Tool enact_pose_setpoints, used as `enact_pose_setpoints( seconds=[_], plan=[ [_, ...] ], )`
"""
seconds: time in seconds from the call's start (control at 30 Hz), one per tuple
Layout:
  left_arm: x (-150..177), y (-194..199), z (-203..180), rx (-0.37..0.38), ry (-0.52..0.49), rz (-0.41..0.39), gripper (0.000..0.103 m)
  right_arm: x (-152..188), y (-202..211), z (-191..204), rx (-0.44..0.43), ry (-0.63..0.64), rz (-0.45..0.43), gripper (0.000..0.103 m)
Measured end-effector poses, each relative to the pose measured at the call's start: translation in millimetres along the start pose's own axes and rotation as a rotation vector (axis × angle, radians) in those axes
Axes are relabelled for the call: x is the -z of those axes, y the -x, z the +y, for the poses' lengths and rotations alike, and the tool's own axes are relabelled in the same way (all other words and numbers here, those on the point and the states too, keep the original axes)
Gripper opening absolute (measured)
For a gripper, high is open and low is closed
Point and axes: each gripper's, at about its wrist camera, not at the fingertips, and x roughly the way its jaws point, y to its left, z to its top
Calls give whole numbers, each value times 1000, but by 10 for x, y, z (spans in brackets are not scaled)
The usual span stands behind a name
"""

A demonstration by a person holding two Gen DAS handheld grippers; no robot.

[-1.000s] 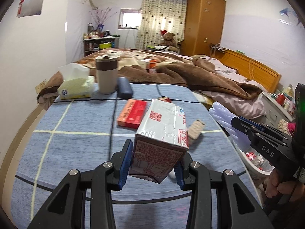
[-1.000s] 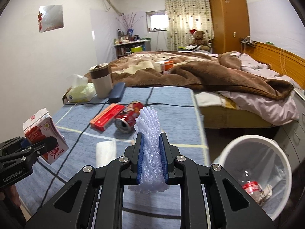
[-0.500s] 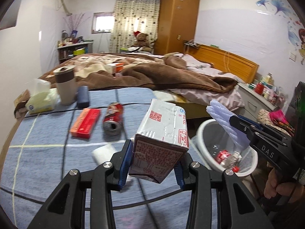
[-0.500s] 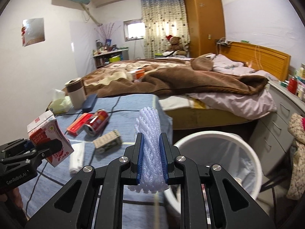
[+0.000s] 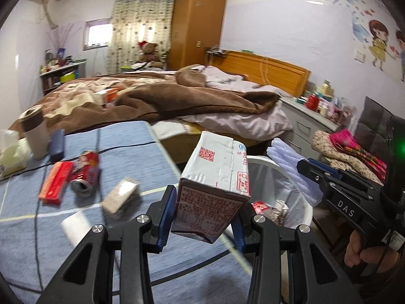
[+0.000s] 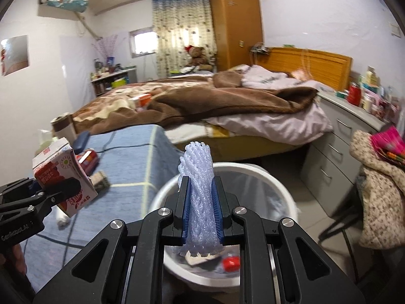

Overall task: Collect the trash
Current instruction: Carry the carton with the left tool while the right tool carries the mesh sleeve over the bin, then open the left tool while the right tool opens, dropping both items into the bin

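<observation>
Over by the far left edge of the blue cloth-covered table (image 5: 141, 152), a tissue box (image 5: 10, 159) sits with a lidded beige cup (image 5: 34, 134) and a dark blue case (image 5: 57, 144) just beside it. Nearer the white waste bin (image 6: 283, 192), which stands off the table's right side, litter lies on the cloth: a red flat box (image 5: 54, 182) touching a crushed red soda can (image 5: 84, 174), then a small blurred grey block (image 5: 120, 197) and a white scrap (image 5: 76, 228).

The left gripper (image 5: 202, 217) has its blue pads pinching a milk carton (image 5: 215, 182) by its lower end, the carton tilted and held in the air above the table's edge, left of the bin. Right of it, the right gripper (image 6: 201, 207) has its jaws pressed tight on a white foam fruit net (image 6: 200, 190), which stands upright between the pads directly over the bin's mouth. A hand (image 5: 364, 250) grips that tool's handle. In the bin's bottom lie a red wrapper (image 6: 230, 263) and other scraps.

Beyond the bin stretches the bed with a brown blanket (image 6: 227, 101), and right of the bin a grey drawer unit (image 6: 336, 152).
</observation>
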Motion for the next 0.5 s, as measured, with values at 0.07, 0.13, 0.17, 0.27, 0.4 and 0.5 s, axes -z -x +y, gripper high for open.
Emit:
enact_pose_setpoints(
  seconds=[0.07,0.13,0.17,0.27,0.4,0.5],
  plan=[
    [-19,-81,-100,17,-22,13,42,22,-1,-92,22,-16,7,17],
    [-35,-169,-194,40,-30,26,42,43,-9,-171,39,-31,13,17],
    [-40,-213,-228,52,-32,35,42,51,-16,-202,45,-36,18,17],
    [-43,-337,-348,74,-45,57,42,87,-15,-267,66,-48,29,17],
    [-29,-439,-454,98,-49,70,42,116,-48,-319,83,-51,47,17],
    [-26,-518,-516,110,-52,82,42,139,-65,-343,92,-48,59,17]
  ],
)
